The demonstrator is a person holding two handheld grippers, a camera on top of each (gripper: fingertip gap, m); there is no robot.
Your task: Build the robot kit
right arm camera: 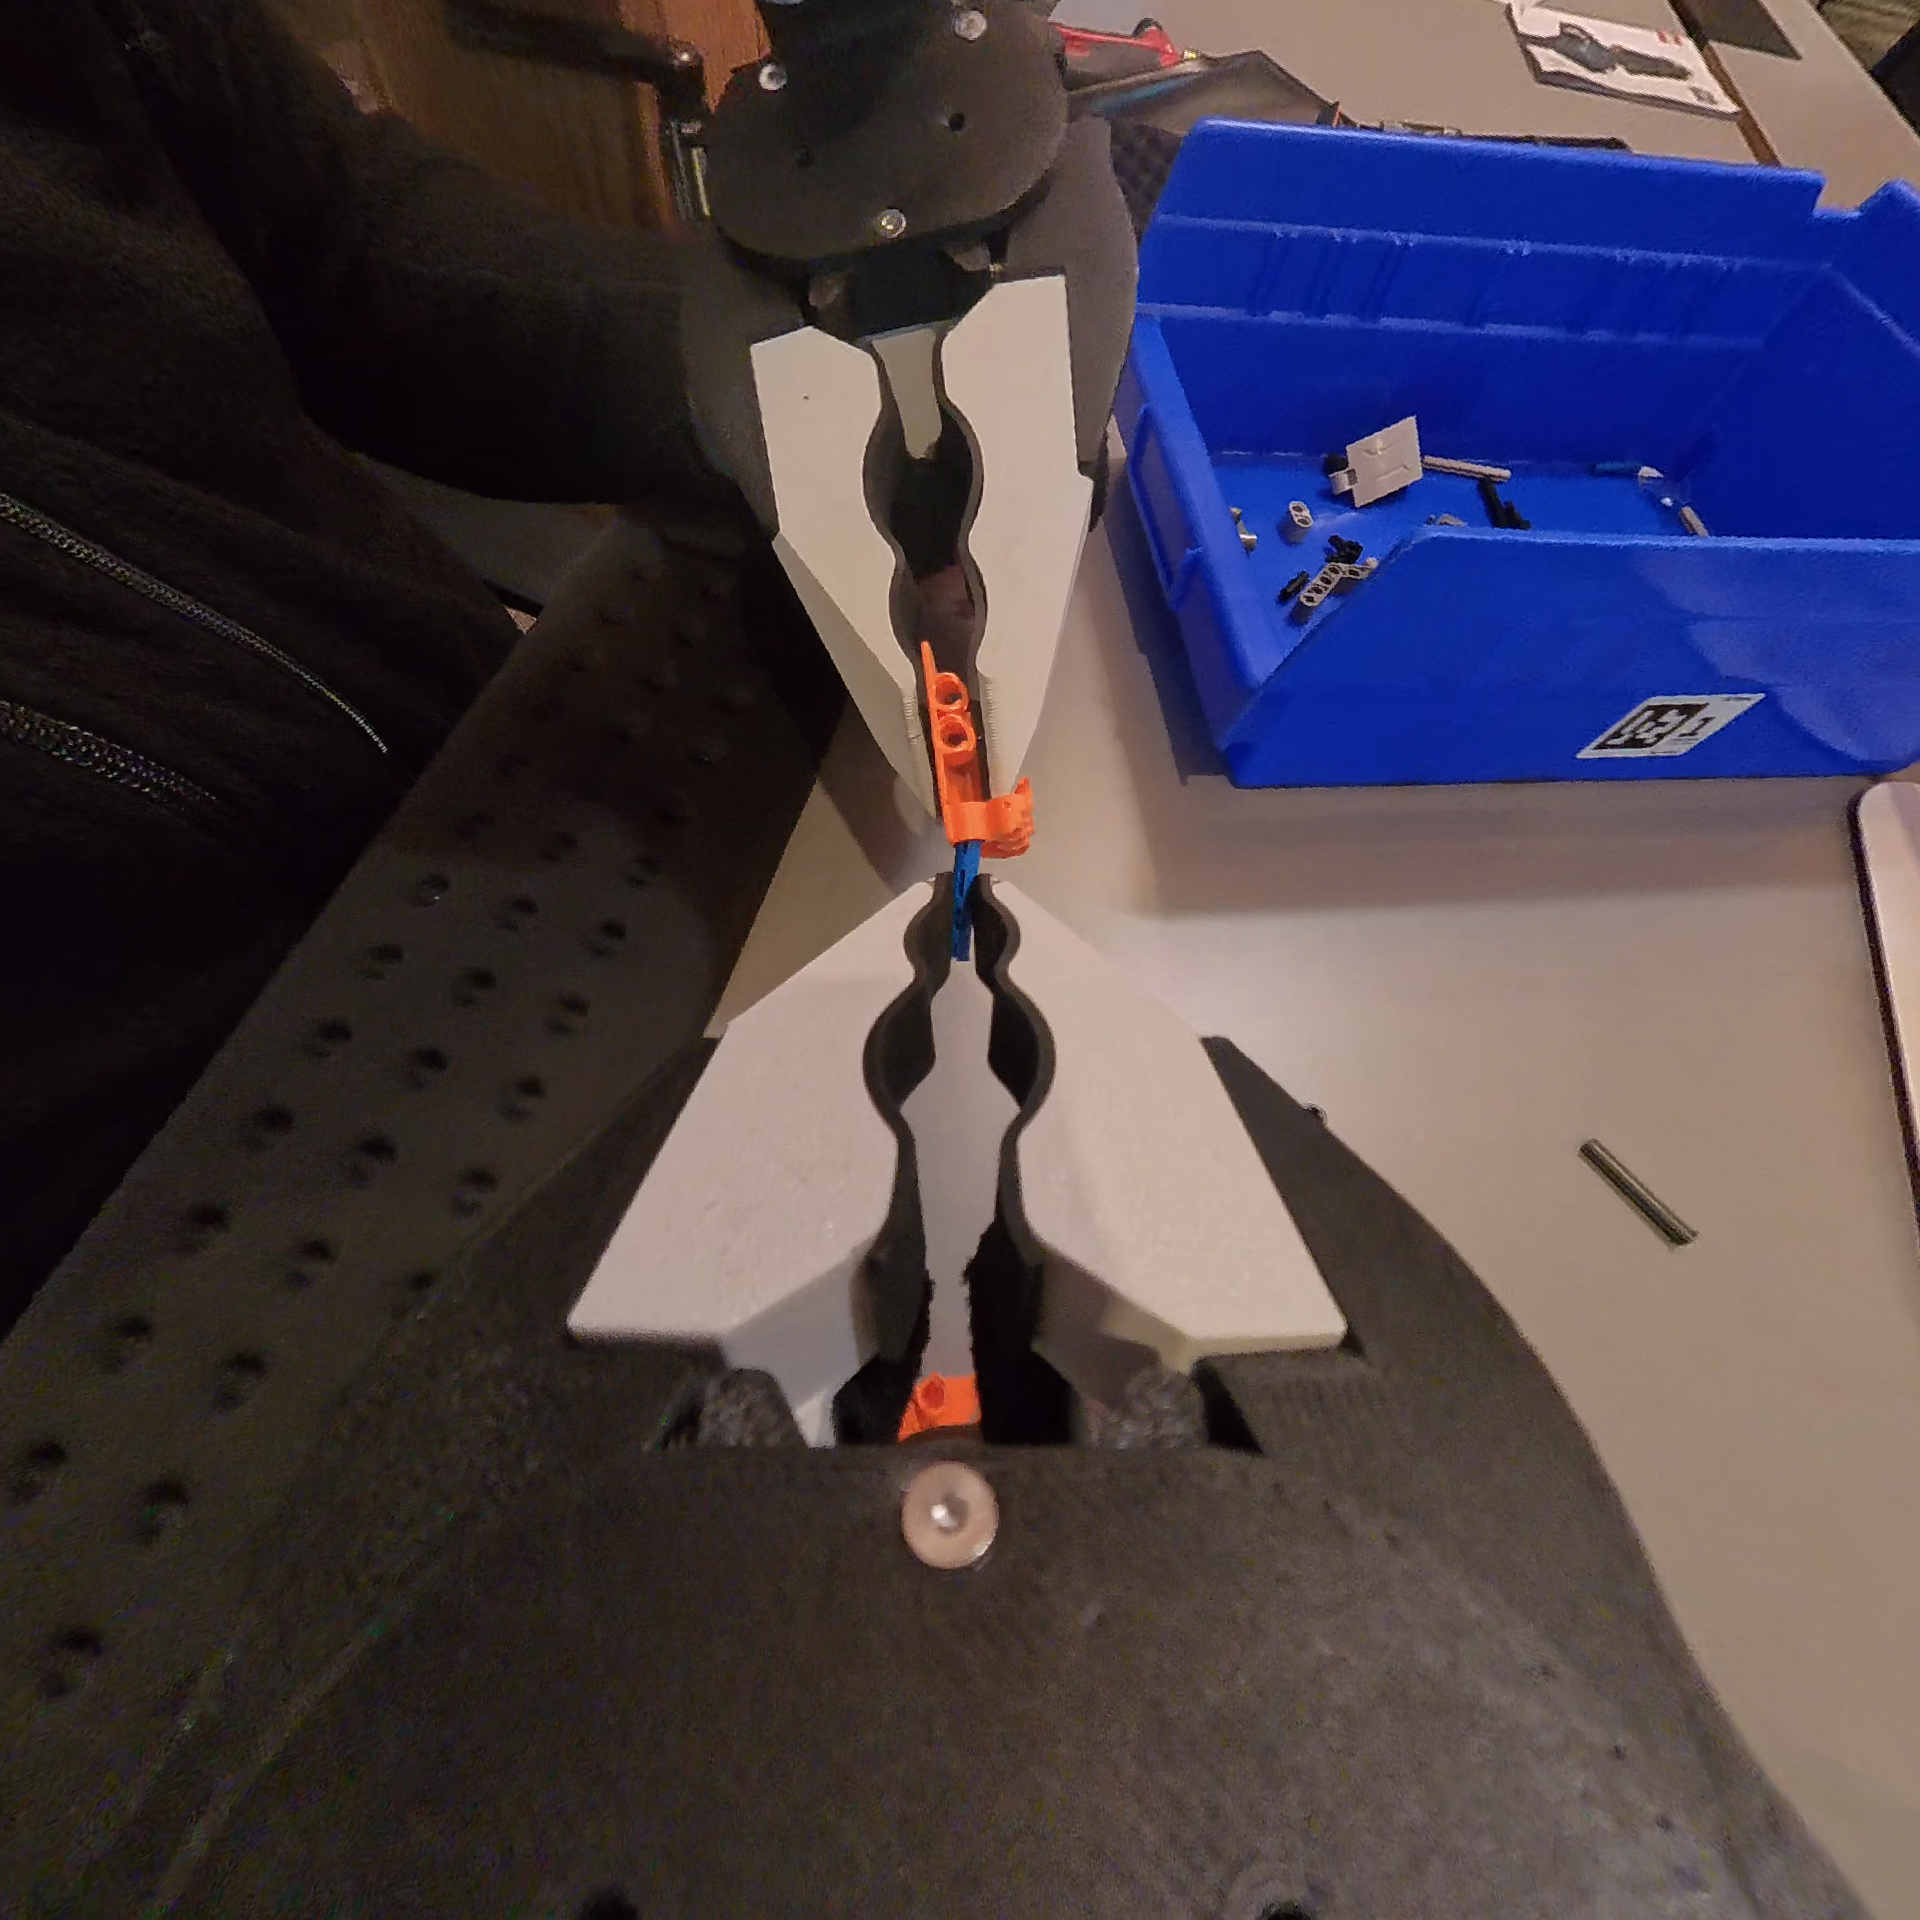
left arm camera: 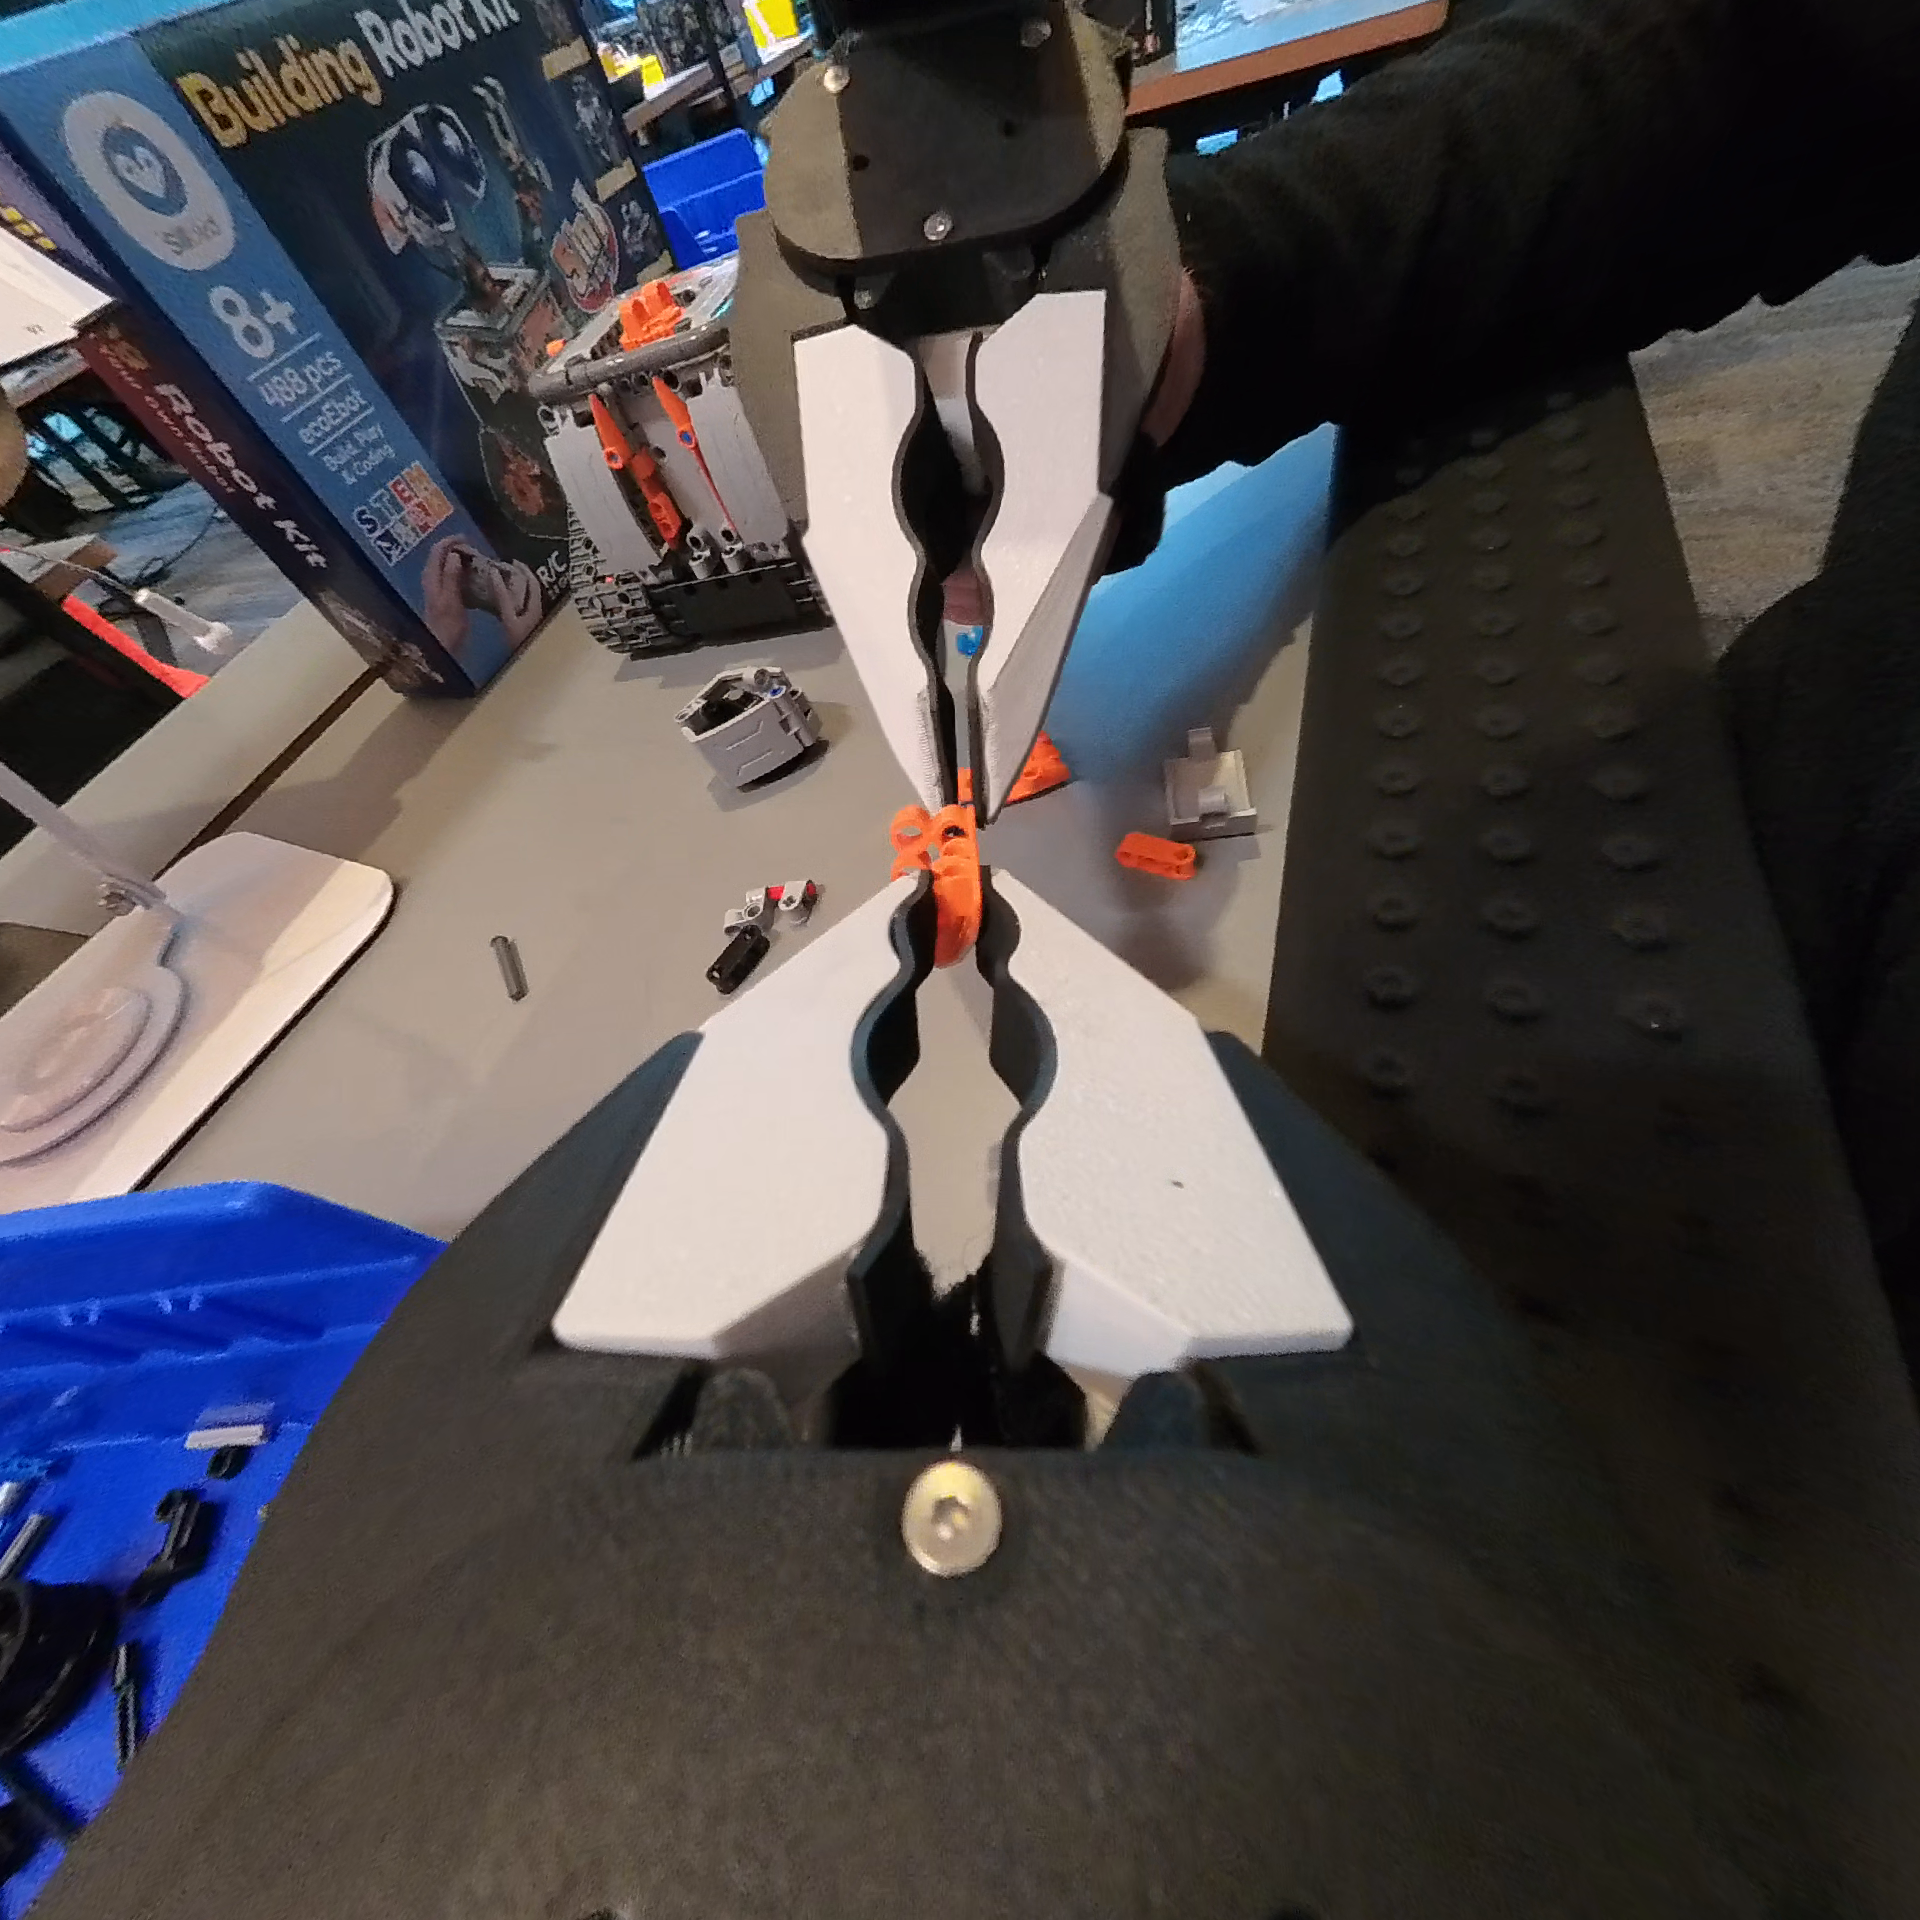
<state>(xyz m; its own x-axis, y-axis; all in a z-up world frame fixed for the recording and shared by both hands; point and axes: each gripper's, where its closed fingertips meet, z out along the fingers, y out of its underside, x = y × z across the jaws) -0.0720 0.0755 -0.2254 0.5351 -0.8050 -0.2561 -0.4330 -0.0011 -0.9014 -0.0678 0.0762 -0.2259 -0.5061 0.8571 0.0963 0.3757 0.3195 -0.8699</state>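
We see an orange connector piece [left arm camera: 940, 883] pinched in the closed tips of the left gripper [left arm camera: 951, 904], meeting a blue pin [right arm camera: 964, 902] clamped in the right gripper [right arm camera: 966, 914], tip to tip above the grey table [left arm camera: 499, 862], the blue bin [right arm camera: 1558, 644] nearby.

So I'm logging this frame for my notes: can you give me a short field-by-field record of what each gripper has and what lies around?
left gripper: shut on orange piece
right gripper: shut on blue pin, which meets the orange piece
grippers: tip to tip above the grey table
blue bin: holds small loose parts
model vehicle: stands beside the kit box
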